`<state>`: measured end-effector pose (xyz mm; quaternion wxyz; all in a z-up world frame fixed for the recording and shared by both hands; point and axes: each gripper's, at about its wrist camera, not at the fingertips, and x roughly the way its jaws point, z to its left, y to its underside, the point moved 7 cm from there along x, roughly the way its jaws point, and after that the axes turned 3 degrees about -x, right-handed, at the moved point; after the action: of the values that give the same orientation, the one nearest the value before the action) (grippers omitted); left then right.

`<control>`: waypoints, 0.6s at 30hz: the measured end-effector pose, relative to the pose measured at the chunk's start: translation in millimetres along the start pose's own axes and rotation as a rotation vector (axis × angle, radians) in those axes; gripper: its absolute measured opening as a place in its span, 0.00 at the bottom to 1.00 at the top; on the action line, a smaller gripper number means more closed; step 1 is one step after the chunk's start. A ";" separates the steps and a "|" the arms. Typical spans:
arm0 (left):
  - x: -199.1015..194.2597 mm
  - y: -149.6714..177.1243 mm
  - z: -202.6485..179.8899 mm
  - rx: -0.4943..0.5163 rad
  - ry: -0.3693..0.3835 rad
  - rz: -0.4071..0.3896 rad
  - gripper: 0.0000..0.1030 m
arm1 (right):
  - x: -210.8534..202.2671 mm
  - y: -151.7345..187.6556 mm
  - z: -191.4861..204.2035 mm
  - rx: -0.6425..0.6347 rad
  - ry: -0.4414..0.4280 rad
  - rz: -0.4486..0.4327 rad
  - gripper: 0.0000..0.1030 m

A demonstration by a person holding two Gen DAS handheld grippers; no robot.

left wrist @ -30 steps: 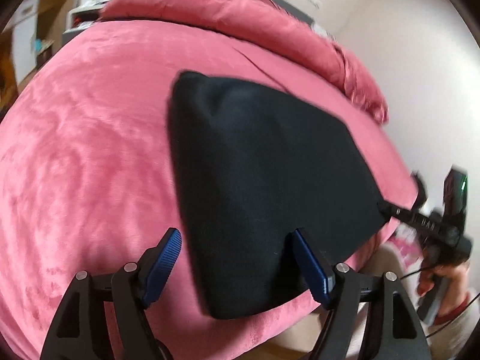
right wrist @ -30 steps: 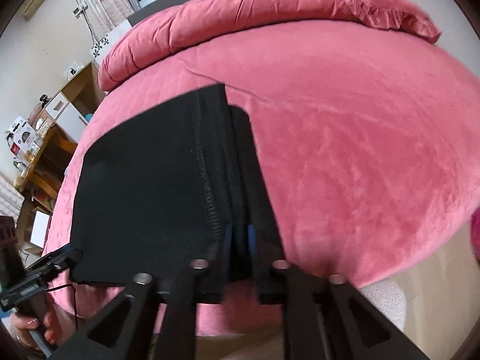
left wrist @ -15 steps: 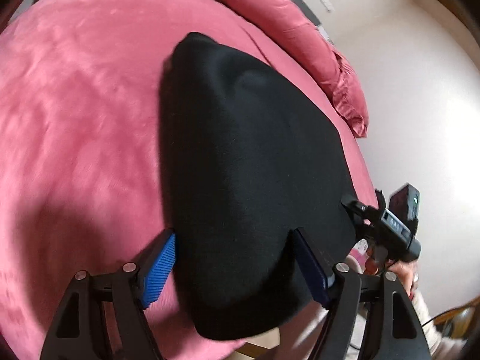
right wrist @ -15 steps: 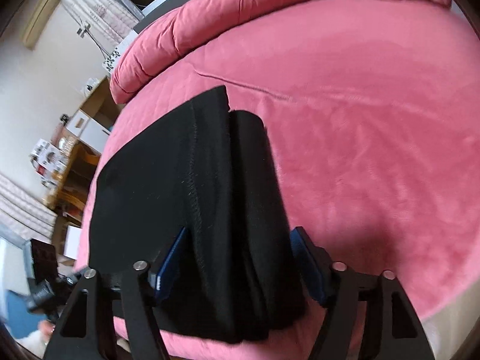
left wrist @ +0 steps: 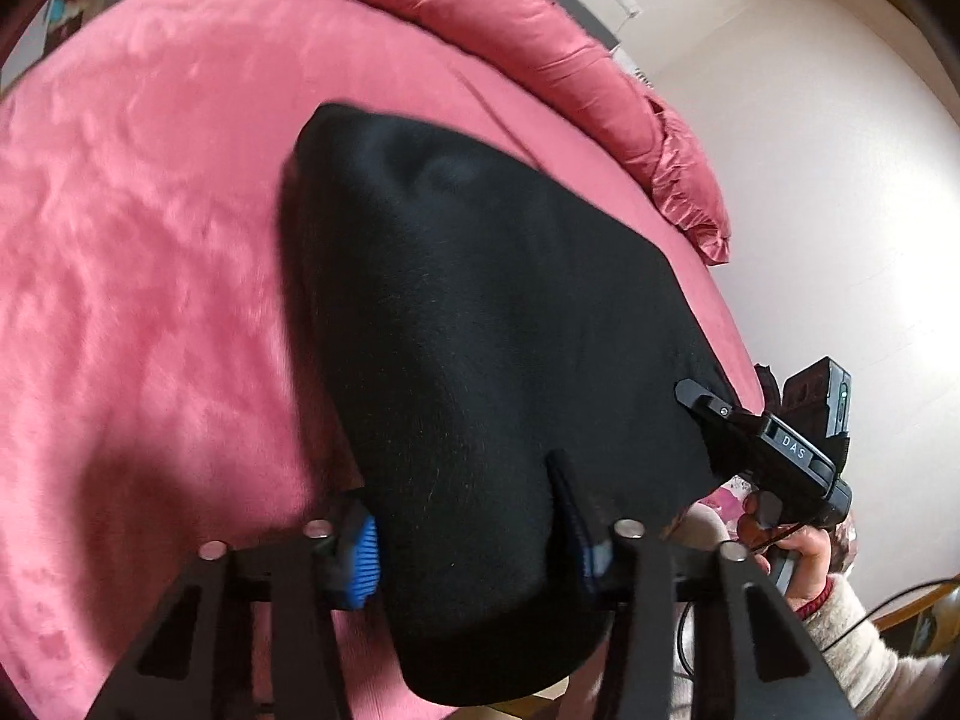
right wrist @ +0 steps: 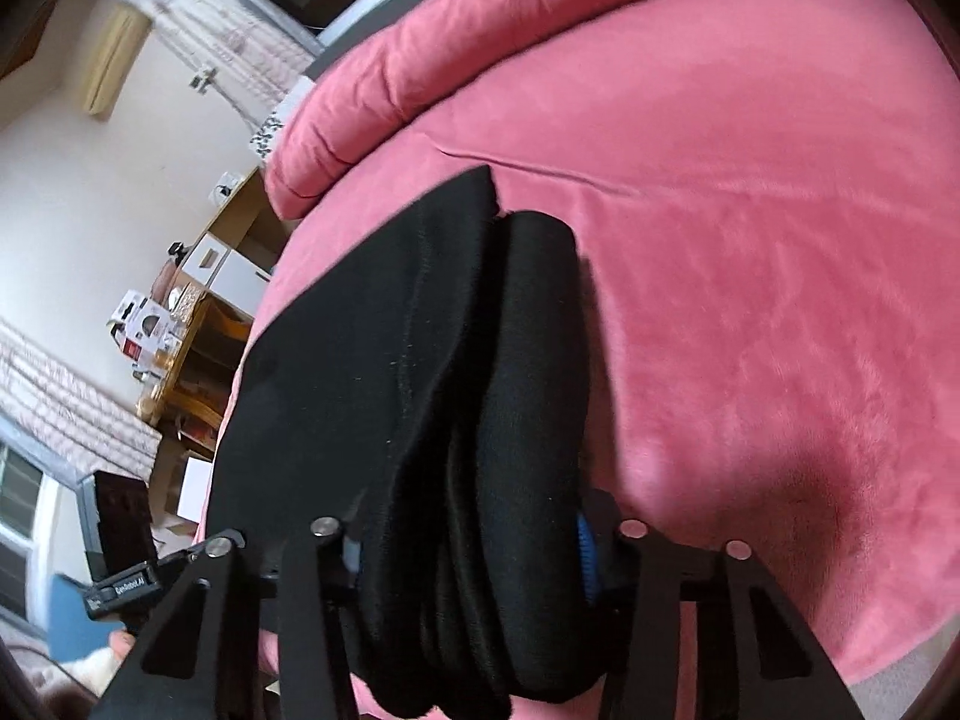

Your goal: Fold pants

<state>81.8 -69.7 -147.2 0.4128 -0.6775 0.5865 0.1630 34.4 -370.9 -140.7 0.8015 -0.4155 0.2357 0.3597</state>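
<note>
A: Left wrist view: my left tool (left wrist: pixel 474 546) is closing on the near left end of the black pants (left wrist: pixel 480 330), cloth bunched between its blue pads (left wrist: pixel 363 564). The pants lie folded on the pink bed (left wrist: pixel 150 270).

B: Why both ends?

A: My right tool (right wrist: pixel 471 546) is closing on the stacked right edge, so I judge the layers will lift together.
</note>
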 end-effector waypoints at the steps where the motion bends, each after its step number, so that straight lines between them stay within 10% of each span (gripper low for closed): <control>1: -5.2 -0.4 -0.1 0.010 -0.015 -0.011 0.44 | -0.6 -2.7 6.1 -0.016 -0.007 -0.007 0.43; 18: -69.9 -143.0 50.9 0.080 -0.264 -0.291 0.42 | 98.8 -100.3 114.6 -0.190 -0.122 -0.113 0.42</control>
<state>210.0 10.5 -76.1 0.5319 -0.7110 0.4292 0.1654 183.2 -277.2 -95.5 0.7904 -0.4794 0.1275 0.3593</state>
